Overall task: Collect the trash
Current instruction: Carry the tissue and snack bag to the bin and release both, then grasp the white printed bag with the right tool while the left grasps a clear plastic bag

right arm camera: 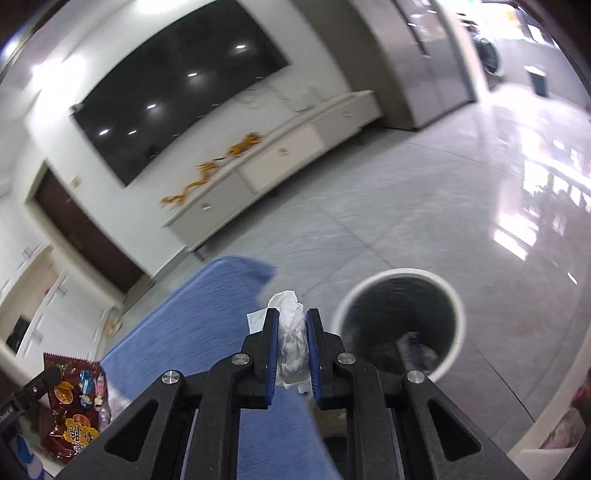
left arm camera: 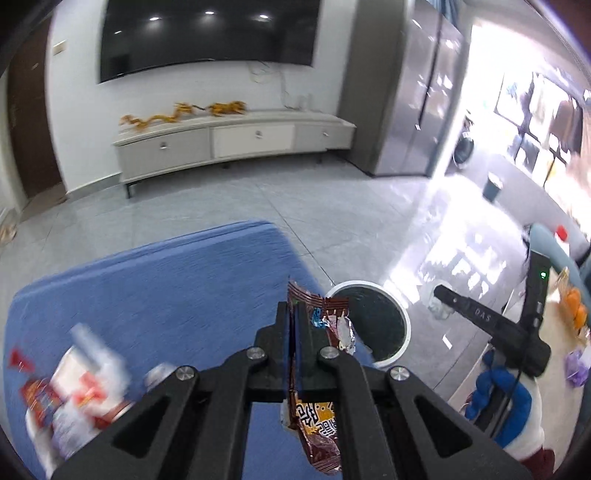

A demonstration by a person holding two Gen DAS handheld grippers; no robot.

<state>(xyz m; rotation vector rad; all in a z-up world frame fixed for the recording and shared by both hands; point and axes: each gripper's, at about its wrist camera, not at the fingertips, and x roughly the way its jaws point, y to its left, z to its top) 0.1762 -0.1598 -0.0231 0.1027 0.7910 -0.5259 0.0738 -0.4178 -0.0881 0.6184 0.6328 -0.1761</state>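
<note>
Trash is in both my grippers: the left gripper (left arm camera: pixel 294 325) clenches a brown snack wrapper (left arm camera: pixel 325 321), the right gripper (right arm camera: pixel 291 326) a crumpled tissue (right arm camera: pixel 291 332). Beyond both jaws waits the bin (right arm camera: pixel 454 306); neither dropped yet. More packets (left arm camera: pixel 74 384) lie left on the blue counter (left arm camera: pixel 166 288).

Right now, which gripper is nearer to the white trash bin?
Hard to call; perhaps the right. The right gripper, holding tissue, sits just left of the bin; the left gripper, holding a wrapper, too.

Wall-mounted TV (left arm camera: pixel 210 33) above long low cabinet (left arm camera: pixel 236 138); orange dragon ornament (left arm camera: pixel 184 112) on cabinet top; grey tiled floor (left arm camera: pixel 332 206)
</note>
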